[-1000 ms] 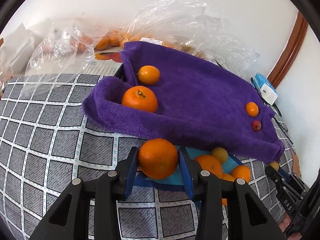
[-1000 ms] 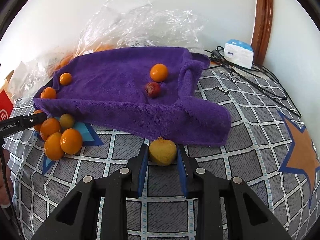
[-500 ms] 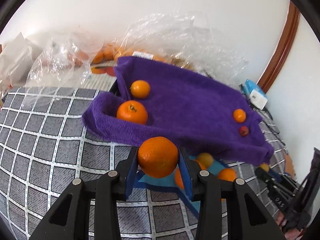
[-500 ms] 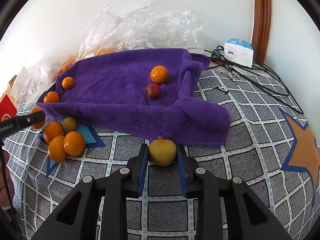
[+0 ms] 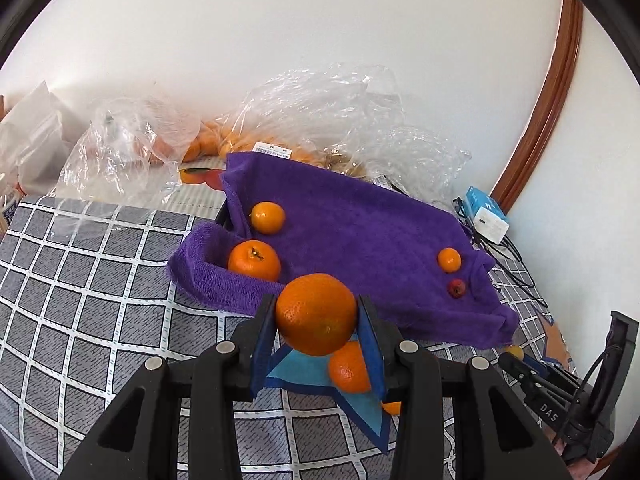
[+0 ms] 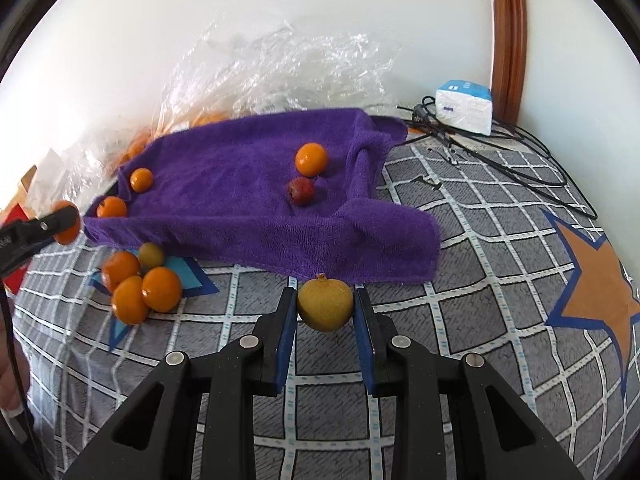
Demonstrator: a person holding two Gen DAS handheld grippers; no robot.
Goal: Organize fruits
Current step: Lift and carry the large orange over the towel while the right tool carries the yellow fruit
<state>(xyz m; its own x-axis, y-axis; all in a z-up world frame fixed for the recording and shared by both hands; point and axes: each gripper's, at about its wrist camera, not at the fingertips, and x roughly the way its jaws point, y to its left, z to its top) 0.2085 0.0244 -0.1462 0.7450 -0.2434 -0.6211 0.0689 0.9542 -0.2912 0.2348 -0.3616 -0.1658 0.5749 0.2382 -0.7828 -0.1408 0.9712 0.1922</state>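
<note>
The left gripper [image 5: 317, 316] is clamping a large orange [image 5: 316, 314] between its blue pads, at lower centre of the left wrist view, clear of the bedspread. The right gripper [image 6: 325, 306] is clamping a yellow-green fruit [image 6: 325, 304], at lower centre of the right wrist view, just in front of the towel's near edge.

Fruit count, right wrist view: four pieces are lying on the purple towel [image 6: 240, 184] — two oranges at its left end, [image 6: 141, 179] and [image 6: 112, 207], one small orange [image 6: 311, 159] and one dark red fruit [image 6: 300, 191] right of centre. Four more are sitting in a cluster [image 6: 138, 280] on the bedspread at left of frame, just below the towel edge: three oranges and one greenish fruit, touching one another.

The towel is lying rumpled on a grey checked bedspread [image 6: 480, 248] with star patches. Clear plastic bags [image 5: 320, 120] holding more oranges are lying behind the towel against the wall. A white and blue box [image 6: 464, 106] and black cables [image 6: 500, 152] are sitting at upper right, beside a wooden door frame [image 6: 506, 40].
</note>
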